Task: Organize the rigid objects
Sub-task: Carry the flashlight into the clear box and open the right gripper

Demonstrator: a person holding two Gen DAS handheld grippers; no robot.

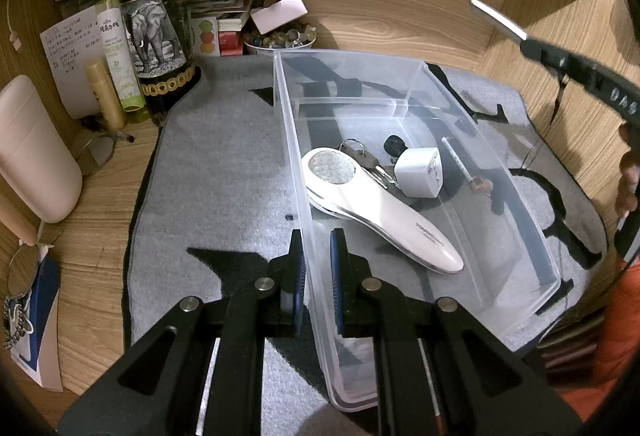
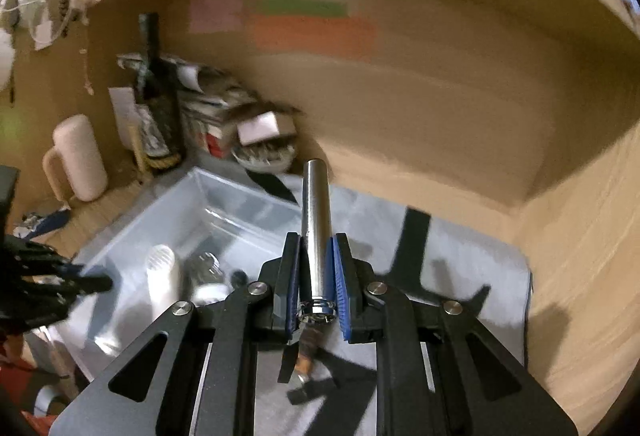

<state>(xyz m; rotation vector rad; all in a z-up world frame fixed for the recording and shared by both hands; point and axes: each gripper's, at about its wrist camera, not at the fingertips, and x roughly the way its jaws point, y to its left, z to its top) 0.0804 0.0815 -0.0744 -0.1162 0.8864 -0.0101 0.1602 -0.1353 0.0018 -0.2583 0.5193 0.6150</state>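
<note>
A clear plastic bin [image 1: 516, 196] stands on a grey mat [image 1: 224, 164]. In it lie a white handheld device [image 1: 380, 212], keys [image 1: 364, 156], a white plug adapter [image 1: 420, 172] and a thin white pen [image 1: 456, 156]. My left gripper [image 1: 318, 252] is shut on the bin's near left wall. My right gripper [image 2: 316, 264] is shut on a silver metal cylinder [image 2: 316, 220] and holds it upright above the mat, right of the bin [image 2: 224, 212]. The right gripper also shows at the right edge of the left wrist view [image 1: 580, 76].
A dark elephant-label bottle [image 1: 156, 24], green spray bottle [image 1: 116, 48], pale jug [image 1: 32, 152], paper stacks [image 1: 220, 8] and a bowl of marbles [image 1: 280, 38] crowd the back left. Wooden walls enclose the desk. A small brown object [image 2: 306, 356] lies on the mat under my right gripper.
</note>
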